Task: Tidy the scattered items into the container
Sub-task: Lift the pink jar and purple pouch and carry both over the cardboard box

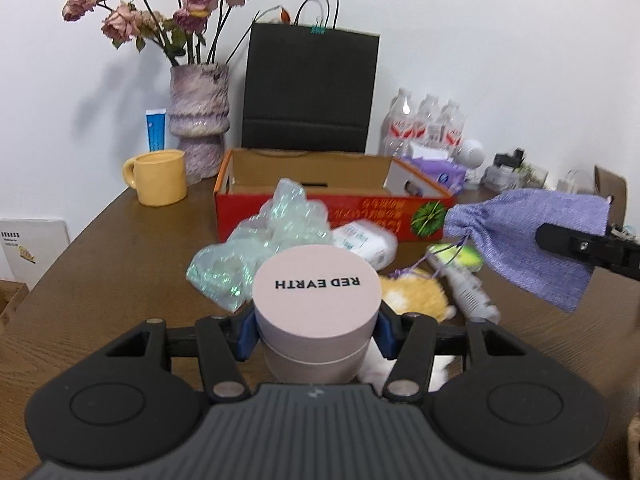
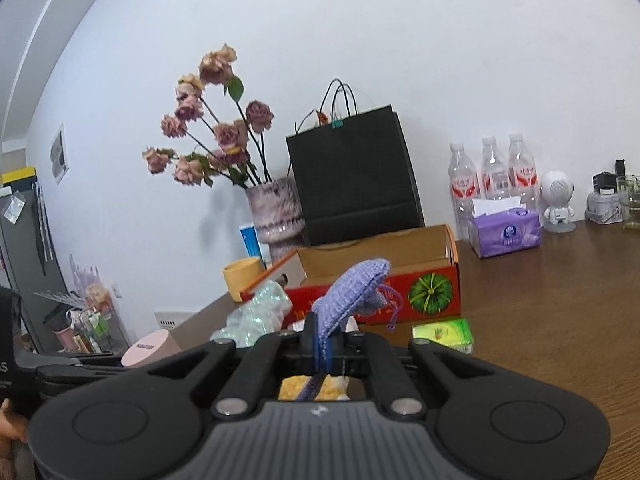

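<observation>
Progress looks early: left gripper (image 1: pixel 316 330) fingers clamp the pink jar (image 1: pixel 316 304), right gripper (image 2: pixel 322 350) fingers pinch shut on the purple pouch (image 2: pixel 352 292), both carried short of the seemingly empty red box (image 1: pixel 320 208) mid-table, with wrap, plush and tubes left.

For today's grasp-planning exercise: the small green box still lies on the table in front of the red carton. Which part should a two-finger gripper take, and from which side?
Grip the green box across its two long side faces, coming from above. It lies flat on the table with its broad top up, so those flat, parallel sides probably suit the pads best.
</observation>
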